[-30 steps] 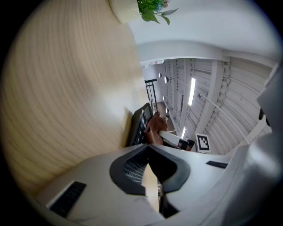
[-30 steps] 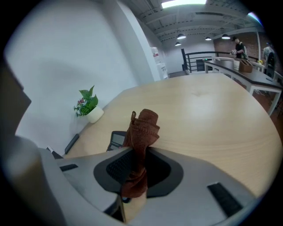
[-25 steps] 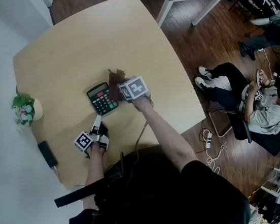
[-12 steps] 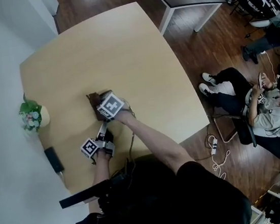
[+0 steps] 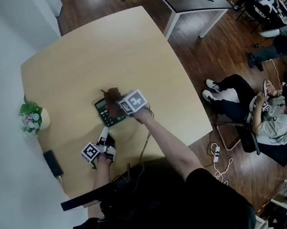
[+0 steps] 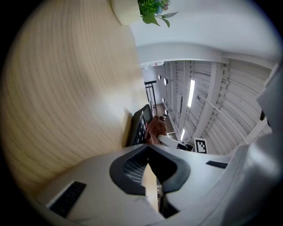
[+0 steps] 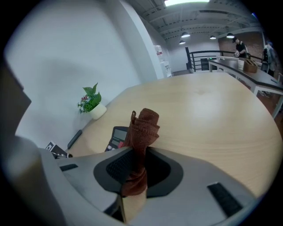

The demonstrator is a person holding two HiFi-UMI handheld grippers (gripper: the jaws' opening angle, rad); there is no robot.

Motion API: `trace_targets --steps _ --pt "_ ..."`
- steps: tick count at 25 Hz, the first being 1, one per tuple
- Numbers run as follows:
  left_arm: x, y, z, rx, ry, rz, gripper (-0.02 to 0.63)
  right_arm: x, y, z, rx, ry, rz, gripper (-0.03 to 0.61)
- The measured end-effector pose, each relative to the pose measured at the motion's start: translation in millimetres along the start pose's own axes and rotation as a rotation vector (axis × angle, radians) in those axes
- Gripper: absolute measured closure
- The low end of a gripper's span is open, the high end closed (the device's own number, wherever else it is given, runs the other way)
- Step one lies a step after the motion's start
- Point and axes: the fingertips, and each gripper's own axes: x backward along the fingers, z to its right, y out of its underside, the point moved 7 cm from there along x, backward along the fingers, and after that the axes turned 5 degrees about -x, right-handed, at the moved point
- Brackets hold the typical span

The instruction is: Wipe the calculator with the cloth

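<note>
Head view: right gripper [image 5: 116, 100] pinching brown cloth [image 5: 112, 94] over calculator [image 5: 104, 114], centre frame. Left gripper [image 5: 103, 136] pressed together, empty, lower left. Wiping apparently mid-pass; remaining coverage unclear.

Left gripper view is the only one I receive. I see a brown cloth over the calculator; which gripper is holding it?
Observer: The right gripper; its jaws are shut on the cloth, which sticks up bunched past them.
Operator: Does anything lie on the table behind my left gripper?
Observer: Yes. In the head view a flat black object lies near the edge of the table, left of the left gripper.
</note>
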Motion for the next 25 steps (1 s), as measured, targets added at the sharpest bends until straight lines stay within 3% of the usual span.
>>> trace_targets --steps 6,9,12,16,21,25 --pt "0.8 1.6 1.8 0.017 -0.003 0.011 0.620 34.2 14.8 46.0 -0.038 0.153 0.007 0.509" --pt "12.4 0.0 4.5 -0.006 -0.056 0.044 0.617 48.0 8.3 37.6 0.043 0.182 0.029 0.509" --pt "31.2 -8.3 5.4 -0.018 -0.071 0.095 0.600 49.7 -14.7 4.1 0.230 0.163 0.083 0.509" --pt "62.2 -18.8 -10.9 0.049 -0.072 0.201 0.597 20.6 -40.8 -53.1 0.594 0.185 0.072 0.509" --pt "69.0 -23.0 -15.4 0.052 -0.054 0.231 0.595 -45.1 -20.9 -97.9 0.986 0.200 -0.139 0.509" --pt "69.0 -22.8 -14.5 0.068 -0.025 0.228 0.597 -59.6 9.4 -115.0 1.138 0.193 -0.244 0.509"
